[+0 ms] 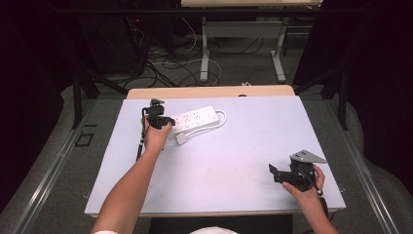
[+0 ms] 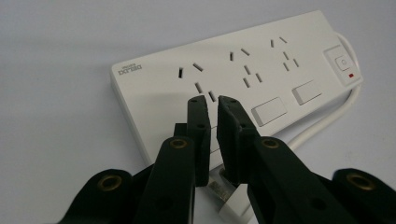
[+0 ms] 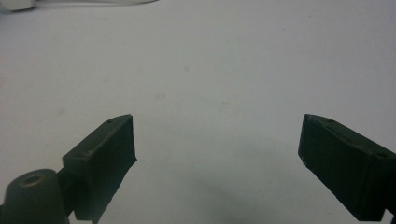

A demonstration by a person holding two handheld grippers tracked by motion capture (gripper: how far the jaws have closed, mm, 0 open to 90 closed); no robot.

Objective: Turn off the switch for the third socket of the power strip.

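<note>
I've got the left gripper (image 1: 168, 122) at the far left of the table (image 1: 234, 161), right at the near-left end of the white power strip (image 1: 195, 119). In the left gripper view its jaws are drawn almost together, just a thin slit between the pads, tips hovering over the strip's top face by the first socket group. Something small and white with a bit of metal, looks like the plug (image 2: 229, 198), sits low between the jaws, but I can't tell if the pads actually press on it. In the high view the same plug (image 1: 181, 138) lies on the table just beside the strip's near edge, with the white cord (image 1: 221, 122) looping round from the strip's right end.

The strip lies at the far side of the table, left of centre, long axis running left-right, slightly angled. Rocker switch (image 2: 342, 64) with a red light at its right end.

My right gripper (image 1: 274, 173) is at the near right corner, well apart from the strip, jaws spread wide over bare table.
</note>
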